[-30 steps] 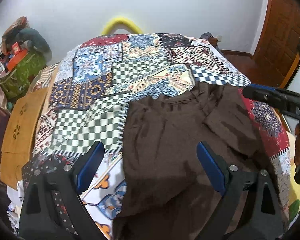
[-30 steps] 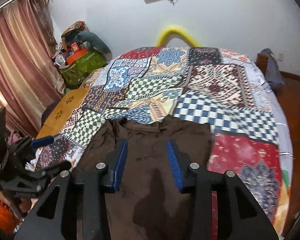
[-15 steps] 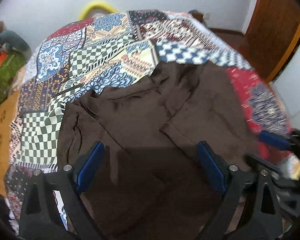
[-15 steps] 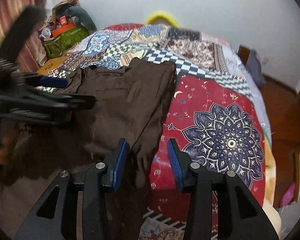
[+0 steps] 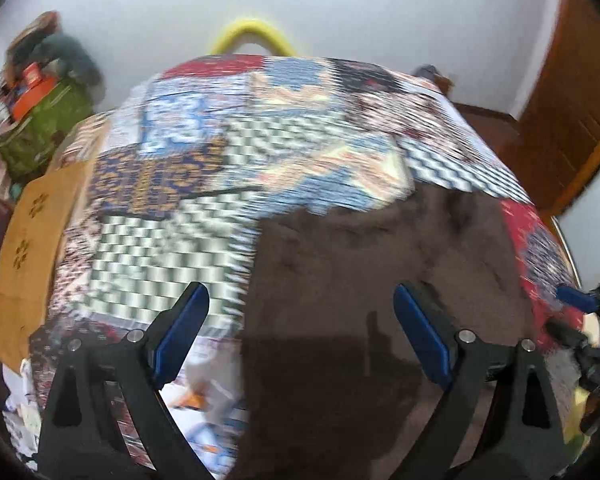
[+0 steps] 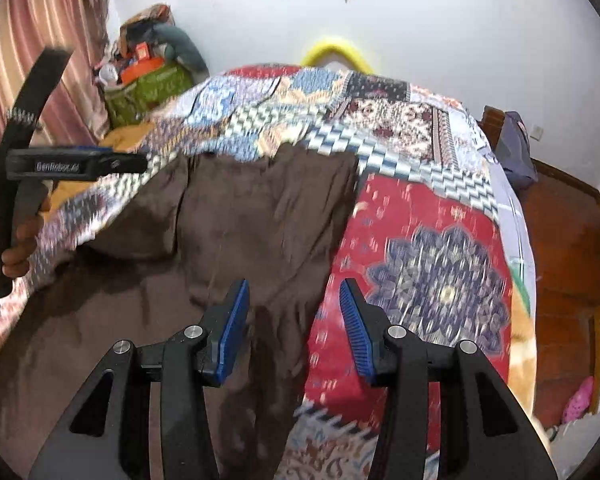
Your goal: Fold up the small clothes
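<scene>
A dark brown garment [image 5: 360,280] lies spread on the patchwork bedspread [image 5: 204,184], its left side folded inward; it also shows in the right wrist view [image 6: 252,216]. My left gripper [image 5: 300,332] is wide open and empty, hovering above the garment's near left part. My right gripper [image 6: 294,320] is open and empty over the garment's right edge, where brown cloth meets the red patch [image 6: 420,264]. The left gripper also shows at the left of the right wrist view [image 6: 132,164], held in a hand. The left wrist view is motion-blurred.
The bed fills both views. A green bag with clutter [image 6: 148,88] and a curtain [image 6: 40,40] stand at the left. A yellow arch [image 6: 336,52] rises behind the bed. A wooden door [image 5: 572,92] and floor [image 6: 564,232] lie to the right.
Both grippers swung back up and toward the far wall. The left one shifted left over the garment's left part. The right one opened wider. The garment lies as before.
</scene>
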